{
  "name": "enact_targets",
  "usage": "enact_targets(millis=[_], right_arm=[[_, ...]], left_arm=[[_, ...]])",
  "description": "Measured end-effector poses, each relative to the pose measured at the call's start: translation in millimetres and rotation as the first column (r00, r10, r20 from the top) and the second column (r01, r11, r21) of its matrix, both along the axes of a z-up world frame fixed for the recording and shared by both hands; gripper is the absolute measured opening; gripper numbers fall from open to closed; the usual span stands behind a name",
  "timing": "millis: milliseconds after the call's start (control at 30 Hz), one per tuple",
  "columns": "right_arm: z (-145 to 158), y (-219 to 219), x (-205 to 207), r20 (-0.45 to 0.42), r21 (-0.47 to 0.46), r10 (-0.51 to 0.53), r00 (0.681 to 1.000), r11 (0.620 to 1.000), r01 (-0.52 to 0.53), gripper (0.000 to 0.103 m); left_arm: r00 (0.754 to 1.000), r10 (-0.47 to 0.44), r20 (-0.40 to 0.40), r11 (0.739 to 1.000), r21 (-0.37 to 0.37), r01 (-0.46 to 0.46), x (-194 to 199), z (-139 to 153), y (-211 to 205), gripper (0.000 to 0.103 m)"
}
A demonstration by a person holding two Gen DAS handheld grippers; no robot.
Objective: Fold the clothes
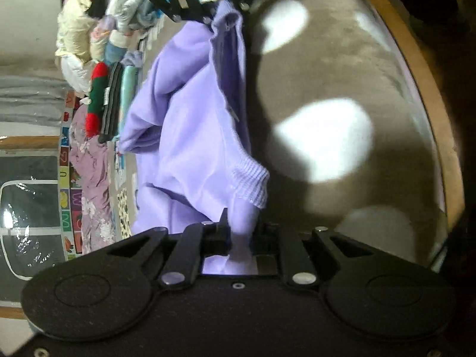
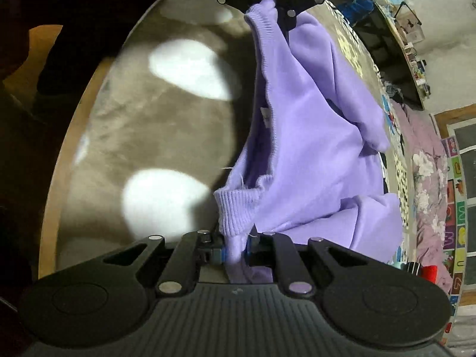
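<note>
A lilac sweatshirt with ribbed cuffs hangs stretched between my two grippers above a grey-brown plush cover. My left gripper is shut on its fabric beside a ribbed cuff. In the same view my right gripper pinches the far end of the garment at the top. In the right wrist view my right gripper is shut on the sweatshirt just under a ribbed cuff, and my left gripper grips the ribbed hem at the top. The loose body sags toward the cover.
The plush cover with white patches spreads under the garment, bounded by a wooden edge. A pile of clothes and a red-and-green knit lie beyond. A floral purple cloth and a letter play mat lie to the side.
</note>
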State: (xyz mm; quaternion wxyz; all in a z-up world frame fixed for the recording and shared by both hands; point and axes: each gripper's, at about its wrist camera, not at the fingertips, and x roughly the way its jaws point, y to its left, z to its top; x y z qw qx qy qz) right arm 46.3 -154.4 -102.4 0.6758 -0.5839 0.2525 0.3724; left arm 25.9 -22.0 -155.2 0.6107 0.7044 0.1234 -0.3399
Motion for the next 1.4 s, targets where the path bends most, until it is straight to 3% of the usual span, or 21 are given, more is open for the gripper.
enact_targets(millis=[133,300,400,467,533,633,733,833,867,933,967,1033,1100,1167,1233,1267,1300,1367,1400], right_arm=[[-6.0,-1.0,-16.4,0.023,0.017,-0.017,1.000,1.000,0.016,0.016],[-2.1,-1.4,-25.5,-0.003,0.054,-0.052,0.999,0.997,0.052,0.021],[5.7,-3.3,-31.7,-0.056,0.100,-0.067,0.996,0.992,0.073,0.031],[12.8,-6.0,-34.3,-0.102,0.132,-0.079,0.992,0.987,0.092,0.041],[18.1,-10.6,-40.6,-0.139,0.151,-0.079,0.987,0.984,0.100,0.049],[28.9,-18.7,-50.9,-0.227,0.184,-0.081,0.971,0.975,0.124,0.044],[44.0,-25.8,-48.0,-0.303,0.261,-0.105,0.947,0.947,0.188,0.044],[59.6,-34.7,-34.0,-0.346,0.364,-0.164,0.924,0.884,0.293,0.045],[64.9,-39.1,-25.6,-0.369,0.415,-0.191,0.910,0.842,0.345,0.045],[73.3,-51.2,-12.0,-0.425,0.516,-0.239,0.873,0.728,0.451,0.047],[76.6,-58.3,-4.4,-0.453,0.568,-0.262,0.852,0.652,0.502,0.047],[79.3,-74.2,10.3,-0.513,0.648,-0.302,0.803,0.477,0.594,0.052],[76.0,-97.2,26.6,-0.597,0.701,-0.323,0.734,0.235,0.673,0.055],[61.2,-121.4,42.4,-0.687,0.697,-0.314,0.655,-0.033,0.716,0.057],[34.2,-147.2,53.6,-0.779,0.627,-0.234,0.582,-0.287,0.724,0.060],[20.0,-156.4,56.3,-0.803,0.591,-0.194,0.563,-0.373,0.715,0.060],[7.2,-162.7,56.7,-0.816,0.567,-0.177,0.550,-0.424,0.706,0.061],[-17.9,-172.6,55.6,-0.837,0.530,-0.165,0.522,-0.485,0.696,0.063],[-31.7,-177.2,54.3,-0.848,0.510,-0.162,0.505,-0.509,0.693,0.063]], left_arm=[[1.000,0.007,0.014,0.999,0.036,-0.008,-10.5,-14.3,3.3,0.010],[0.998,0.053,-0.030,0.999,0.011,-0.053,-28.4,-8.5,8.3,0.015],[0.991,0.093,-0.092,0.995,-0.011,-0.095,-35.1,1.5,10.9,0.024],[0.982,0.110,-0.151,0.993,-0.028,-0.116,-38.8,11.3,12.3,0.041],[0.965,0.128,-0.229,0.989,-0.042,-0.141,-43.5,22.2,14.6,0.047],[0.921,0.144,-0.362,0.982,-0.065,-0.179,-52.2,41.7,19.3,0.048],[0.893,0.181,-0.411,0.963,-0.110,-0.246,-53.2,60.0,22.4,0.049],[0.863,0.222,-0.455,0.905,-0.234,-0.356,-46.4,80.6,28.4,0.054],[0.848,0.240,-0.473,0.865,-0.293,-0.408,-40.7,87.8,31.7,0.059],[0.809,0.292,-0.510,0.732,-0.426,-0.532,-23.1,99.2,41.8,0.063],[0.778,0.322,-0.539,0.643,-0.479,-0.598,-12.2,102.1,48.0,0.063],[0.695,0.373,-0.615,0.431,-0.548,-0.716,13.4,103.8,61.5,0.064],[0.602,0.396,-0.693,0.214,-0.567,-0.795,40.8,101.5,75.3,0.064],[0.490,0.360,-0.794,0.008,-0.522,-0.853,68.9,95.5,92.0,0.064],[0.405,0.305,-0.862,-0.160,-0.466,-0.870,92.9,87.6,108.2,0.063],[0.381,0.279,-0.882,-0.218,-0.444,-0.869,101.7,84.8,114.9,0.063],[0.367,0.260,-0.893,-0.261,-0.431,-0.864,110.0,82.4,119.2,0.063],[0.346,0.225,-0.911,-0.335,-0.405,-0.850,127.4,77.2,125.3,0.063],[0.329,0.215,-0.920,-0.359,-0.387,-0.849,136.1,75.1,127.8,0.063]])
